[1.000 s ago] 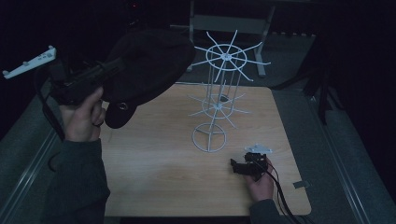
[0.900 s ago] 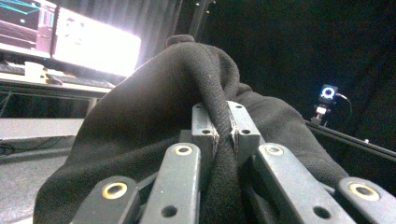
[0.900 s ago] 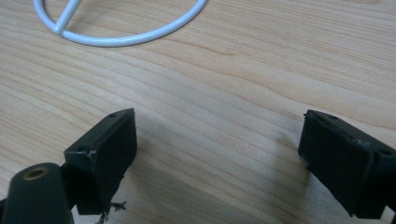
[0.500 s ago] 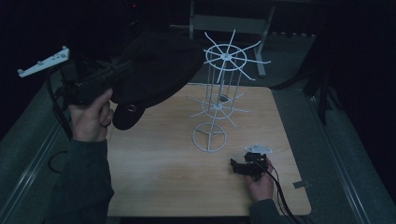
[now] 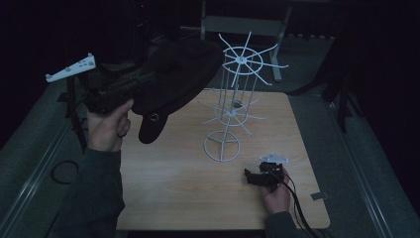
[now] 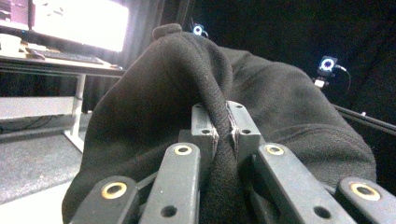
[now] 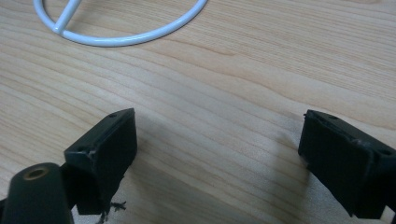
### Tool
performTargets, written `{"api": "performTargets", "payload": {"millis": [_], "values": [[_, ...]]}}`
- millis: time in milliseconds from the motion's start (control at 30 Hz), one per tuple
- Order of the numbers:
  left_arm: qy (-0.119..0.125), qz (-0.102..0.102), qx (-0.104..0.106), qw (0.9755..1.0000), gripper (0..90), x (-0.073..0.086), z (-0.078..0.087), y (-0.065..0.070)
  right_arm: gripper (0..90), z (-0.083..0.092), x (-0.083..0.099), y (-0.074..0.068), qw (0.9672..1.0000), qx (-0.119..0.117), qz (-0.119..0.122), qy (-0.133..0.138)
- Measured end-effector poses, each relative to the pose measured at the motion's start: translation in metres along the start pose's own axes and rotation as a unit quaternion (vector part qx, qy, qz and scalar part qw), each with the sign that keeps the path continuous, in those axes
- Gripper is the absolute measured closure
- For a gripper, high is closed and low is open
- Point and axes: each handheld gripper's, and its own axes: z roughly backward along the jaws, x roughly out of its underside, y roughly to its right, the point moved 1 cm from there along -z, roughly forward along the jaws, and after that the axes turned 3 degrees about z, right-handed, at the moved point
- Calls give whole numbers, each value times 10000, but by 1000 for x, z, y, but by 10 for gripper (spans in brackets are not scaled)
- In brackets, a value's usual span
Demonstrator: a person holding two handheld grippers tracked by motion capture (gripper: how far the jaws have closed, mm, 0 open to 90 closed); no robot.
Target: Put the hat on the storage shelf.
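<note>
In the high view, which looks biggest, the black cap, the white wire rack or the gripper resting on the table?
1. Black cap, though it is lifted nearer the camera, so this is unsure.
2. White wire rack, close behind.
3. Right gripper, clearly smallest.

Grey sleeves (image 5: 96,191); black claws (image 7: 217,158).

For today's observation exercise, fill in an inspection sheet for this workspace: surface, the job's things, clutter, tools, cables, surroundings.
Surface: wooden table, bare wood across the front.
Job's things: black hat held up in the air beside the white wire rack, which stands upright on the table.
Clutter: nothing seen.
Tools: left tool shut on a fold of the hat; right tool open, low over the wood near the rack's base ring.
Cables: black cable trailing from the right tool.
Surroundings: dark room; lit screen on a desk.
</note>
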Motion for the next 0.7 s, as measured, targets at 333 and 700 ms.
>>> {"api": "performTargets", "payload": {"millis": [333, 700], "values": [[-316, -121, -136, 9993, 836, 12, -13, 1, 113, 0, 0, 0, 10000, 1, 1, 2], [-583, -70, -246, 9980, 831, 24, -23, -7, 113, 0, 0, 0, 10000, -1, 0, 1]]}}
